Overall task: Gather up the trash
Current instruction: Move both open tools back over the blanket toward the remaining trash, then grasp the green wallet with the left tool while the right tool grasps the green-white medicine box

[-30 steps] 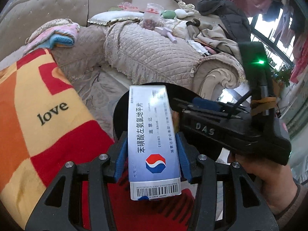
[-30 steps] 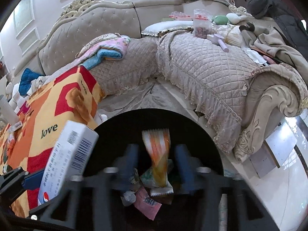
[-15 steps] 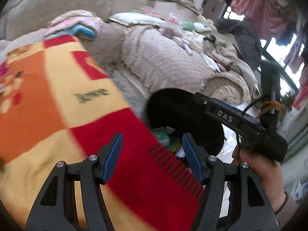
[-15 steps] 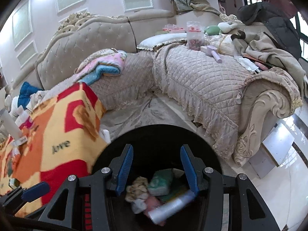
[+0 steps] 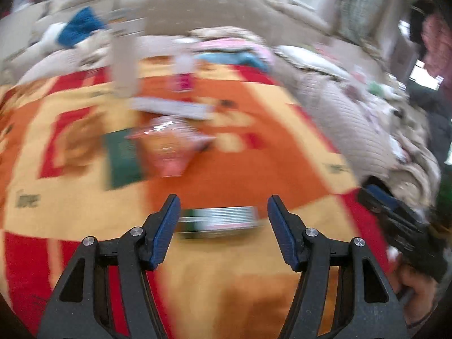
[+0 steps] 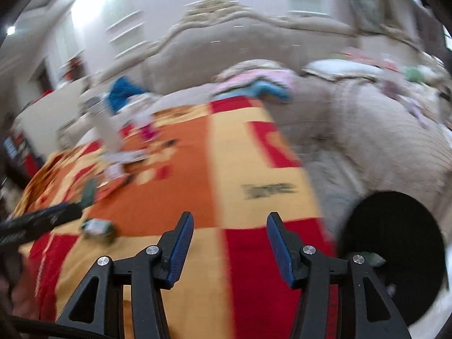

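Both hand-held grippers empty, jaws apart: left hand-held gripper (image 5: 223, 217) has just been opening with nothing between its pads, right hand-held gripper (image 6: 230, 243) likewise holds nothing. Step looks like the reach for the next trash. The blanket-covered surface (image 5: 243, 175) lies under both; frames heavily blurred. A flat striped packet (image 5: 219, 221) sits just ahead of the left jaws, a pink wrapper (image 5: 169, 147) and green booklet-like item (image 5: 123, 158) further ahead. Black bin (image 6: 392, 254) sits just right of the right one. Next probably: lower left over the packet, close.
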The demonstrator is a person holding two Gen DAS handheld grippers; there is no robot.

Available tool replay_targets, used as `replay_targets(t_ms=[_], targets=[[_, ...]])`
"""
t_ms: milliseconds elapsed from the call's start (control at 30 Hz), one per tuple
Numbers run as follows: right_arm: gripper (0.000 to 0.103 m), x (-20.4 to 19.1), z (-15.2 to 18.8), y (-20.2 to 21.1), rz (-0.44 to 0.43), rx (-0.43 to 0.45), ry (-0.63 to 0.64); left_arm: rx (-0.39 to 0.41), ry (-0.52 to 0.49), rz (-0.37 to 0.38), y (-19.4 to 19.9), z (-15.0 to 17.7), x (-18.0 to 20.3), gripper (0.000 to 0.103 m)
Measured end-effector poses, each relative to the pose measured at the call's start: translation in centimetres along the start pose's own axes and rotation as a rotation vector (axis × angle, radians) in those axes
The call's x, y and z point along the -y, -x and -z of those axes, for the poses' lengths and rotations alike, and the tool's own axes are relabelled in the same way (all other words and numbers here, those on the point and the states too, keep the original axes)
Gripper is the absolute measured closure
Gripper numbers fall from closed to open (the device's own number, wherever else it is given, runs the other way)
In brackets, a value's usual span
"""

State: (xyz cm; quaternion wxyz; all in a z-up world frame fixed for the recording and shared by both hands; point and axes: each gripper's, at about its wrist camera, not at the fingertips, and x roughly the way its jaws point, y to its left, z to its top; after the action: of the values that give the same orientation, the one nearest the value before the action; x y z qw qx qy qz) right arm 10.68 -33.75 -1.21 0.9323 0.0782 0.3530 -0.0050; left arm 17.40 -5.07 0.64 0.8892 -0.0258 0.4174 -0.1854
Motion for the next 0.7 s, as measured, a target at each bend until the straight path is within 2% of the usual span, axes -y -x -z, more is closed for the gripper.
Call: replay_targets(t_ms=[67,200,300,433,533,633,667,700], targets=[[0.050,-2.3,0.2,-0.9,-0.037,-0.014,0.062,-0.010,0.049,-0.084,-0.7,-0.1,-3.8,0.040],[0.049,-4.6,0.5,-2.6,-0.050,-0.041,0.110,-0.044,0.109,-0.136,-3.0,-1.4,-7.3,0.040],[0.049,-4.6,0.4,-3.3,-0.058,-0.047,0.098,-0.044,0.085,-0.134,-4.5,-2.6,-6.9,0.040],[0.049,-4.0,0.2,-3.2,-0.068,-0.040,0.065,-0.066,0.088,-0.247,-7.2,-4.1,-6.6,0.040],[0.049,-3.7,-0.1,-2.9,-0.075,-0.030,0.047,-0.070,0.123,-0.293,-8.1,-4.7,-7.1,0.040],[0.049,-3.5,-0.3,-2.8,-0.081,-0.020,0.039,-0.075,0.143,-0.288,-8.6,-4.6,-7.7,0.041],[0.049,-3.6,-0.3,-2.8,-0.085,-0.019,0.041,-0.065,0.134,-0.288,-8.5,-4.5,-7.7,0.044],[0.049,-3.8,-0.4,-2.8,-0.092,-0.020,0.045,-0.059,0.126,-0.284,-8.4,-4.4,-7.6,0.064]])
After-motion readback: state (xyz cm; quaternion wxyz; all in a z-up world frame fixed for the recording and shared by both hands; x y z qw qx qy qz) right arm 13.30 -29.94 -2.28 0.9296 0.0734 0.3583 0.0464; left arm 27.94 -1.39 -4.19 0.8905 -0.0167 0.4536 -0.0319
